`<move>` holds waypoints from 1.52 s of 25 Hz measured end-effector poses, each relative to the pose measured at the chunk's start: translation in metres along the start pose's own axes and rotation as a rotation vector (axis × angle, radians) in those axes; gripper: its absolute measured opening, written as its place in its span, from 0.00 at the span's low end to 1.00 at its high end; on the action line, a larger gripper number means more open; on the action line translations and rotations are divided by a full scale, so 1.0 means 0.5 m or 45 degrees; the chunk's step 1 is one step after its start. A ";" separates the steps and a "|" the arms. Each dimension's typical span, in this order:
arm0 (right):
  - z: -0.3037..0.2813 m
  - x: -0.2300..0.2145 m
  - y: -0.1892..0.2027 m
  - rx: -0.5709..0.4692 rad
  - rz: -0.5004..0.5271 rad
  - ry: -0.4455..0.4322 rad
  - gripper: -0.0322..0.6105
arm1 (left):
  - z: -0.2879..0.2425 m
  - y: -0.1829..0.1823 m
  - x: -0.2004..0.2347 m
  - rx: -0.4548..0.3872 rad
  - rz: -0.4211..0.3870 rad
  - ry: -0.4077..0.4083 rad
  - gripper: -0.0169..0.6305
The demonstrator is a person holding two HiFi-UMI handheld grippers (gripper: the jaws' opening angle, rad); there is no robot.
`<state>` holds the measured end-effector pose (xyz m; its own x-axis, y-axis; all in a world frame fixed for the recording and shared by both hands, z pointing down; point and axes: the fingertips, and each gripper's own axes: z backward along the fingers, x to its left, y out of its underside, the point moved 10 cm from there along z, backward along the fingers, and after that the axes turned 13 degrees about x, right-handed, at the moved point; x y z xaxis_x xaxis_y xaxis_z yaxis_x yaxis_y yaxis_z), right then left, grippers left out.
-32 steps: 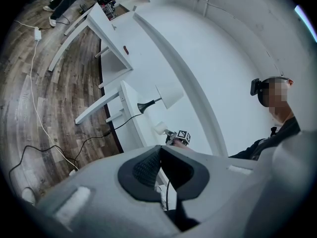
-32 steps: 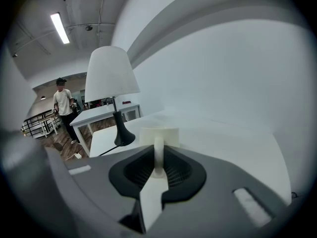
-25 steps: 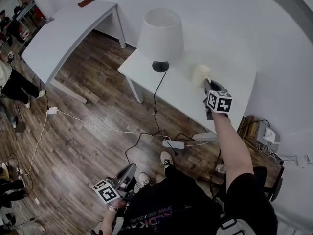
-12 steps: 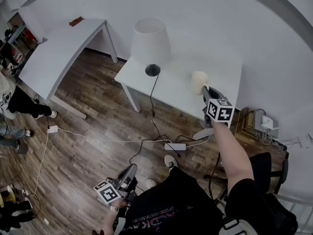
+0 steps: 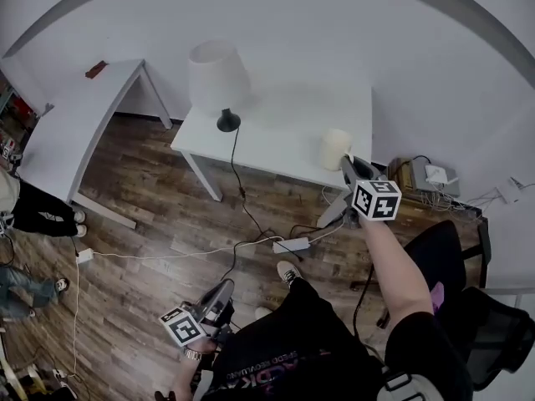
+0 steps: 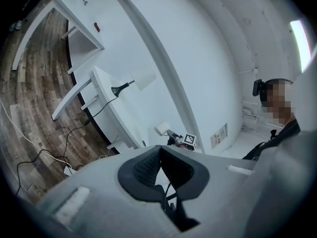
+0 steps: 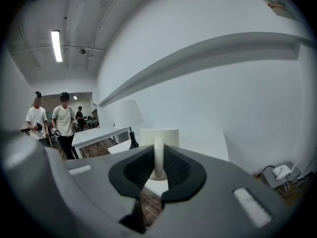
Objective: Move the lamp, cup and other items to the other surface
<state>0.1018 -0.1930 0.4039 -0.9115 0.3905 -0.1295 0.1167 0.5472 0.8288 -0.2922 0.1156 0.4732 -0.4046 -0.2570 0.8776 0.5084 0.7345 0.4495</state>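
Two white tables stand along the wall, a long one (image 5: pixel 67 132) at the far left and a small one (image 5: pixel 284 132) to its right. The small table bears one lamp with a white shade and dark base (image 5: pixel 219 78) at its left end, and the one cream mug (image 5: pixel 334 149) is at that table's near right edge, its handle (image 7: pixel 158 157) pinched by the right gripper (image 5: pixel 345 164). The left gripper (image 5: pixel 224 289) hangs low by the person's hip, jaws pressed together on nothing. Only the right gripper view shows the clamped handle and three people (image 7: pixel 63 118) beyond the long table, and only the head view shows the white power strip (image 5: pixel 290 246) on the wood floor.
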 end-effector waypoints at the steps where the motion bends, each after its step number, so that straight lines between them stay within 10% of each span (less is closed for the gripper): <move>1: 0.024 -0.003 0.012 -0.009 -0.009 0.013 0.13 | 0.003 0.006 -0.003 0.020 -0.008 0.007 0.02; 17: 0.372 -0.107 0.210 -0.094 -0.228 0.292 0.13 | -0.112 0.076 -0.060 0.369 -0.070 0.206 0.02; 38: 0.859 -0.498 0.496 -0.048 -0.524 0.780 0.12 | -0.526 0.311 -0.264 0.870 -0.096 0.401 0.02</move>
<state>0.5272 0.1633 0.4079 -0.9366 -0.3305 -0.1161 -0.2860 0.5301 0.7982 0.0402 0.0985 0.4709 -0.1313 -0.4140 0.9008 -0.1380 0.9074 0.3969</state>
